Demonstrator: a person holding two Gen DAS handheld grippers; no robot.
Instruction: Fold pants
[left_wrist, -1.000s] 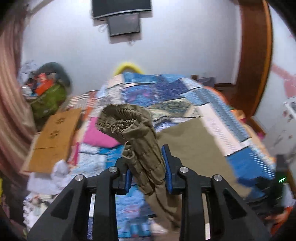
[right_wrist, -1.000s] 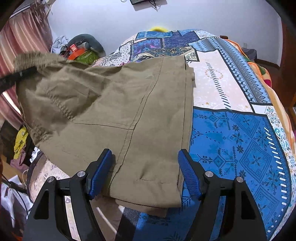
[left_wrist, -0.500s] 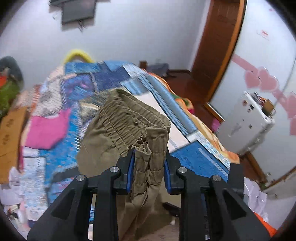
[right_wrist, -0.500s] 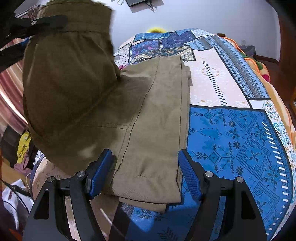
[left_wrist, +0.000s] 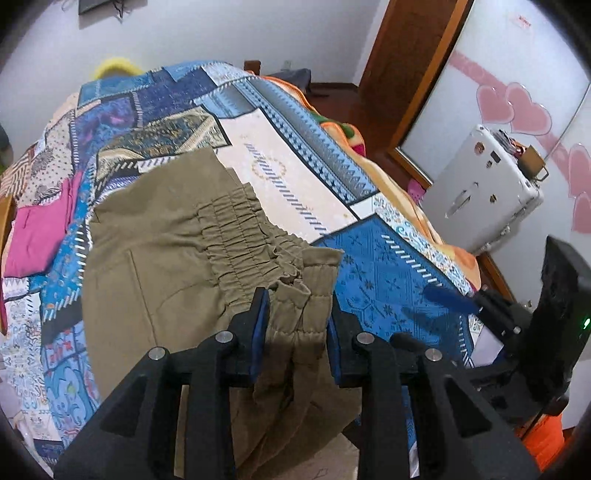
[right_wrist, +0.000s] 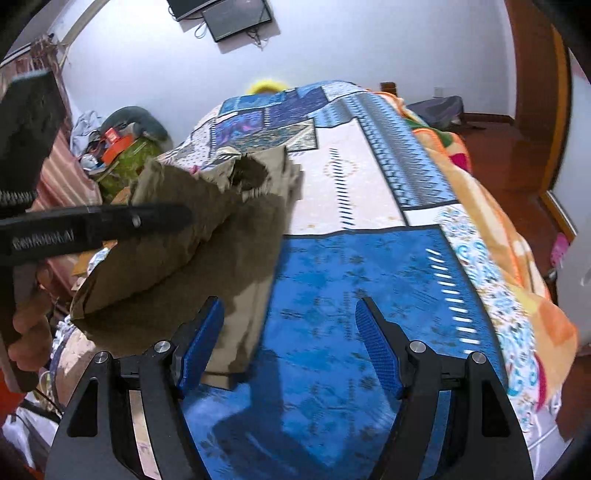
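Olive-green pants (left_wrist: 159, 251) lie on the patchwork bed cover, folded lengthwise. My left gripper (left_wrist: 297, 317) is shut on the gathered elastic waistband (left_wrist: 240, 229) and holds it over the legs, near the pants' right edge. In the right wrist view the pants (right_wrist: 207, 236) hang doubled over at the left, with the left gripper's arm (right_wrist: 92, 225) across them. My right gripper (right_wrist: 290, 343) is open and empty, above the blue patch just right of the pants; it also shows in the left wrist view (left_wrist: 448, 299).
The bed cover (right_wrist: 369, 266) runs away from me, with an orange blanket (right_wrist: 495, 221) along its right edge. A pink cloth (left_wrist: 37, 232) lies left of the pants. A white appliance (left_wrist: 484, 192) stands right of the bed. Clutter (right_wrist: 122, 147) sits at the far left.
My left gripper has carried the waistband from the left up and across to the right, over the legs, and lowered it. My right gripper has shifted right, off the pants, and stays open.
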